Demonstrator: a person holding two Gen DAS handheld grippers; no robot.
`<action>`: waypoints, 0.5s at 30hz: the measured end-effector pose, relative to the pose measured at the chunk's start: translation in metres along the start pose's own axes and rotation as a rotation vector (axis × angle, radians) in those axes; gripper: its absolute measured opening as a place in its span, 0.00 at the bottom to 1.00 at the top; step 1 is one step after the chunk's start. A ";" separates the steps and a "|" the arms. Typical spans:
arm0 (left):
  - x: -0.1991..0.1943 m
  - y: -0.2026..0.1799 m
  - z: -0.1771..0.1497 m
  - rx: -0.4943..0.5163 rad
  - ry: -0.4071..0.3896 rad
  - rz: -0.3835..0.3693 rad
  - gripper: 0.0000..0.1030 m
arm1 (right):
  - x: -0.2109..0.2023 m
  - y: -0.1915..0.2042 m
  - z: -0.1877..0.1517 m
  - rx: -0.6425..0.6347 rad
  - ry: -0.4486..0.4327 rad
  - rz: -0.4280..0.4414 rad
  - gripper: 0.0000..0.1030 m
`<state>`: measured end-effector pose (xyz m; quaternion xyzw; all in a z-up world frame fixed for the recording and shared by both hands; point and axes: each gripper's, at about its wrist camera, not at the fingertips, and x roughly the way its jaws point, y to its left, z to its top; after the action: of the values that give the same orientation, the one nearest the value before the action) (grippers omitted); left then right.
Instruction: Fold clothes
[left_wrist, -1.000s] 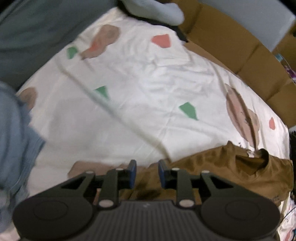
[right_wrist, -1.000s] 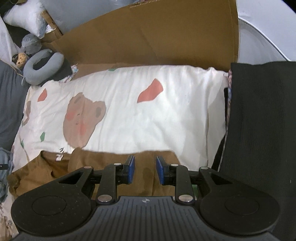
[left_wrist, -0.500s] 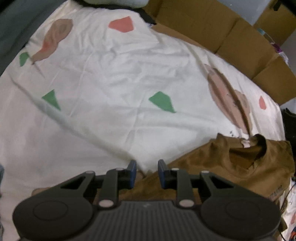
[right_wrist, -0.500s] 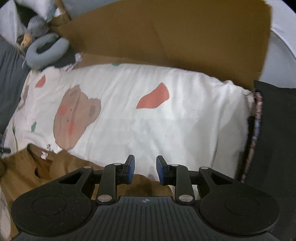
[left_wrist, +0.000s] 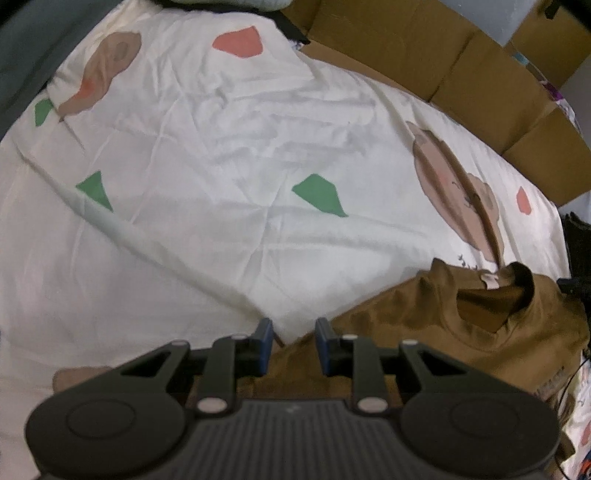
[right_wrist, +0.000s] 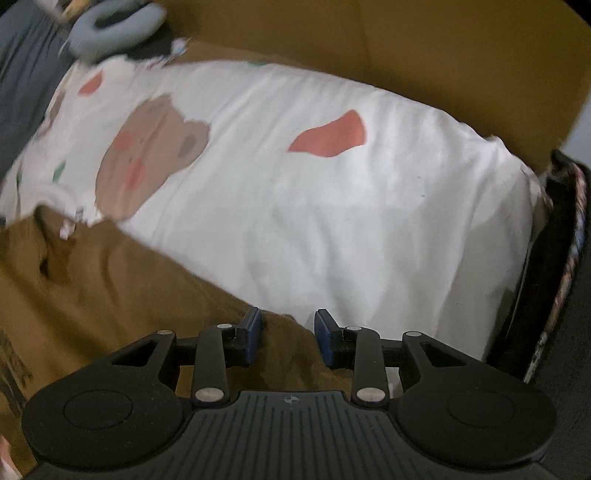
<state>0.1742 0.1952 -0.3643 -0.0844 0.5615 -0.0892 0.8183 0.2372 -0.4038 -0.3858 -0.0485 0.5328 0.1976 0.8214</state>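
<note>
A brown T-shirt (left_wrist: 480, 343) lies on the white bear-print duvet (left_wrist: 221, 147), its collar (left_wrist: 491, 302) toward the right in the left wrist view. My left gripper (left_wrist: 293, 341) points steeply down at the shirt's left edge and is shut on a bunch of its fabric. In the right wrist view the brown T-shirt (right_wrist: 110, 295) fills the lower left. My right gripper (right_wrist: 288, 332) sits over the shirt's right corner. Its jaws are opening, with brown cloth lying slack between the pads.
Brown cardboard (right_wrist: 406, 48) stands along the far side of the duvet (right_wrist: 332, 203). A grey neck pillow (right_wrist: 114, 22) rests at the far left corner. A black padded item (right_wrist: 561, 277) borders the bed on the right. Dark grey cloth (left_wrist: 29, 44) lies at the upper left.
Both grippers have sunk toward the duvet, and the shirt came down with them. The right gripper rolled and its jaws have spread wider. The left jaws keep the same gap.
</note>
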 end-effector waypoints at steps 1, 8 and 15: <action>0.000 0.000 -0.001 -0.002 0.005 -0.001 0.26 | 0.000 0.003 0.000 -0.031 0.006 -0.005 0.37; 0.000 0.001 -0.004 0.023 0.024 0.018 0.26 | 0.004 0.012 0.002 -0.182 0.065 -0.013 0.38; 0.000 -0.002 -0.008 0.058 0.034 0.020 0.27 | 0.000 0.013 -0.002 -0.231 0.129 -0.019 0.36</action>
<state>0.1664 0.1925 -0.3669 -0.0536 0.5734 -0.0988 0.8115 0.2306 -0.3922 -0.3846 -0.1606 0.5579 0.2463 0.7761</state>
